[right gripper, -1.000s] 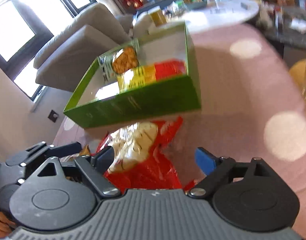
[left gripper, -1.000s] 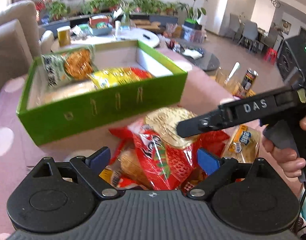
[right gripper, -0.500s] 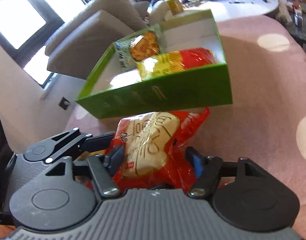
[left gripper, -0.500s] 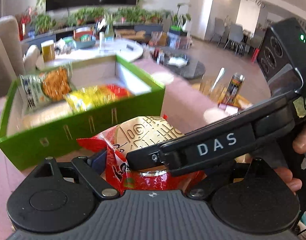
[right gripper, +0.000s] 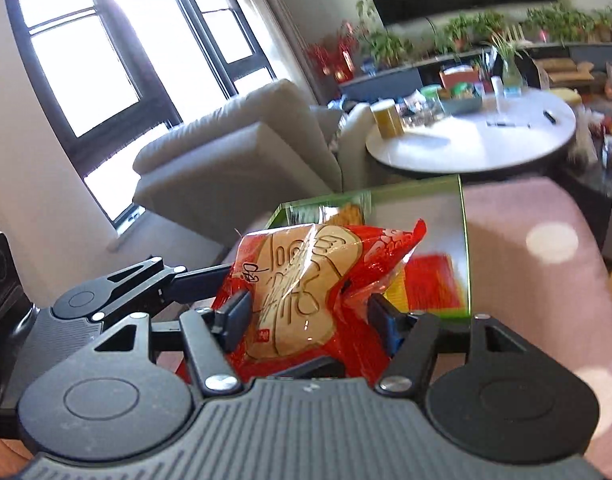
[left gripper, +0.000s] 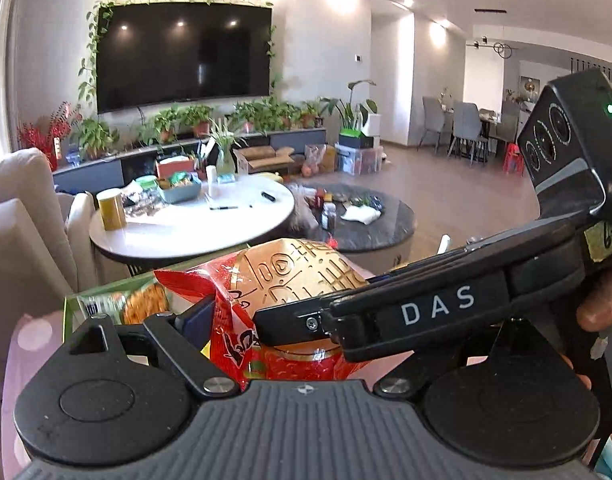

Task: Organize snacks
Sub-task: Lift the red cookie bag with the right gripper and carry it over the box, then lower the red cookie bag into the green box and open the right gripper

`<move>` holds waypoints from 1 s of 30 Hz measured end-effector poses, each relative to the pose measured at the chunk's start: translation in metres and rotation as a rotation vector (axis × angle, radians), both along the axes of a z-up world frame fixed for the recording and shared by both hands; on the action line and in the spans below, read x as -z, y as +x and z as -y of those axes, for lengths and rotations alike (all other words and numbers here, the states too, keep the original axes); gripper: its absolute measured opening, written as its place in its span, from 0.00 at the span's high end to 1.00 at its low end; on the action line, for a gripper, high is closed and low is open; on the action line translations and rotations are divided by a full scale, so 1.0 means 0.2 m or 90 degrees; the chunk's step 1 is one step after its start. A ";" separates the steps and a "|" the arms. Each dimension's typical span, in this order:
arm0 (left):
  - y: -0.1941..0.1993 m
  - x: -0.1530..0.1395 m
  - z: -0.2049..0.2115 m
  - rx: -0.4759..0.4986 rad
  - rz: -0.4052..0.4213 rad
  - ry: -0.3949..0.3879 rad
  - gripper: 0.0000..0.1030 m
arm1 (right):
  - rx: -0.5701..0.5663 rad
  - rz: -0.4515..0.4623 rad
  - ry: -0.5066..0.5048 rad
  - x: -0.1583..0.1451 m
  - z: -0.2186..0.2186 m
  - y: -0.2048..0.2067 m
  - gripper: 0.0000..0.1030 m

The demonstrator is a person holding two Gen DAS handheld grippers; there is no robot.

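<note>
A red snack bag with a round golden cake (left gripper: 301,276) (right gripper: 306,288) is held up in the air by both grippers. My left gripper (left gripper: 293,320) is shut on its lower part; its right finger is hidden behind the right gripper's body. My right gripper (right gripper: 310,316) is shut on the bag's sides. The bag is raised in front of the green box (right gripper: 464,240), whose corner also shows in the left wrist view (left gripper: 71,304). Inside the box lie a green noodle-snack packet (left gripper: 141,306) and a red and yellow packet (right gripper: 430,288).
The box stands on a pink spotted tablecloth (right gripper: 546,280). Behind are a beige sofa (right gripper: 233,160), a white round table (left gripper: 193,220) with a yellow canister (left gripper: 111,210), and a dark round table (left gripper: 370,220).
Both grippers have lifted the red bag up from the pile on the table to above the box's near wall. The views tilted upward, so the box dropped low in the frames.
</note>
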State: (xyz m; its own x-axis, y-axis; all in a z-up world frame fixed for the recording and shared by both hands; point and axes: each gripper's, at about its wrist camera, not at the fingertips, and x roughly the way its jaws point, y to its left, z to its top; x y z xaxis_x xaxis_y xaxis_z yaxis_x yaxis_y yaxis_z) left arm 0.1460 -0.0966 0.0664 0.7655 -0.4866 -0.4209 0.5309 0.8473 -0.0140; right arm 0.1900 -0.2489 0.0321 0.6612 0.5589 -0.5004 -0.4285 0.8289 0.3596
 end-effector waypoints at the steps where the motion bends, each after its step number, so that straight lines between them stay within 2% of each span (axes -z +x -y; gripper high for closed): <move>1: 0.03 0.00 0.01 -0.002 0.006 0.001 0.13 | -0.004 0.004 0.001 0.00 0.00 0.04 0.38; 6: 0.15 0.03 0.03 -0.010 0.012 0.018 0.13 | 0.001 -0.011 0.022 0.03 0.01 0.21 0.38; 15: 0.45 0.13 0.06 -0.019 -0.026 0.037 0.13 | 0.009 -0.046 0.035 0.13 0.01 0.45 0.38; 26: 0.74 0.26 0.06 -0.030 -0.070 0.040 0.14 | 0.032 -0.058 0.018 0.23 0.02 0.69 0.38; 30: 0.79 0.31 0.02 -0.070 -0.095 0.045 0.13 | 0.054 -0.039 -0.005 0.27 0.02 0.73 0.38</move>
